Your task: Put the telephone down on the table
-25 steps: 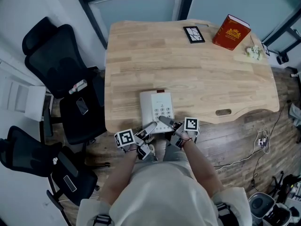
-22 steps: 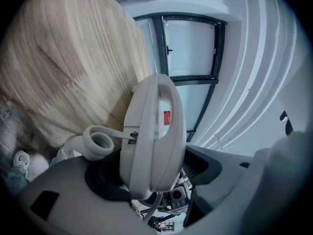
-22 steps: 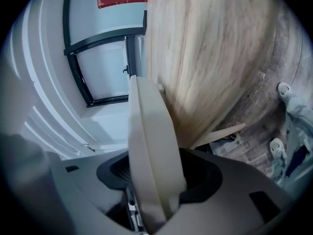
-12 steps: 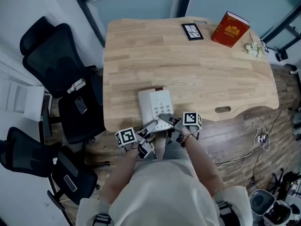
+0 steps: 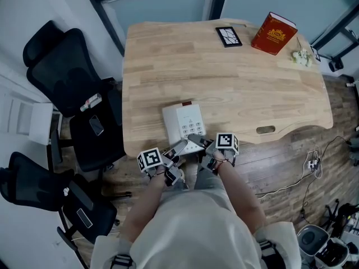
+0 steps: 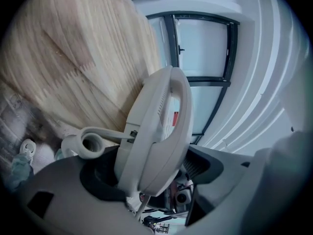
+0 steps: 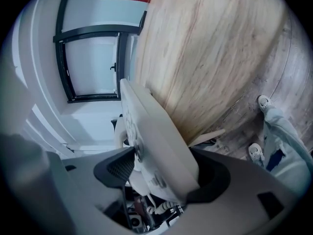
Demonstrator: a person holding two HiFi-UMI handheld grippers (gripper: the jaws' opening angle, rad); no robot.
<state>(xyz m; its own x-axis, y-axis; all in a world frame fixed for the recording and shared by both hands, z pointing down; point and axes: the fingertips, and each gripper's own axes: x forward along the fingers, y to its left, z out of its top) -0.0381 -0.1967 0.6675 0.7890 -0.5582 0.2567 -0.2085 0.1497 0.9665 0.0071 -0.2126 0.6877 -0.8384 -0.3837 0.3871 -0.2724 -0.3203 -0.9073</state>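
A white desk telephone (image 5: 182,122) lies flat on the wooden table (image 5: 224,77), its near end at the front edge. Both grippers stand at that end. My left gripper (image 5: 178,149) has the handset side (image 6: 156,131) between its jaws, which are opening; a gap shows beside the right-hand pad (image 6: 210,165). My right gripper (image 5: 197,142) reaches in from the right. Its jaws are also opening, and the keypad side (image 7: 156,141) leans loosely between them. The curly cord (image 6: 90,143) loops out at the left.
At the far right of the table stand a red book (image 5: 275,36), a black patterned slab (image 5: 229,36) and small white flowers (image 5: 302,58). Black office chairs (image 5: 61,66) crowd the left side. A cable (image 5: 303,175) runs over the wooden floor on the right.
The telephone and both hands stay almost where they were. The fingers at the phone's near end look slightly wider apart.
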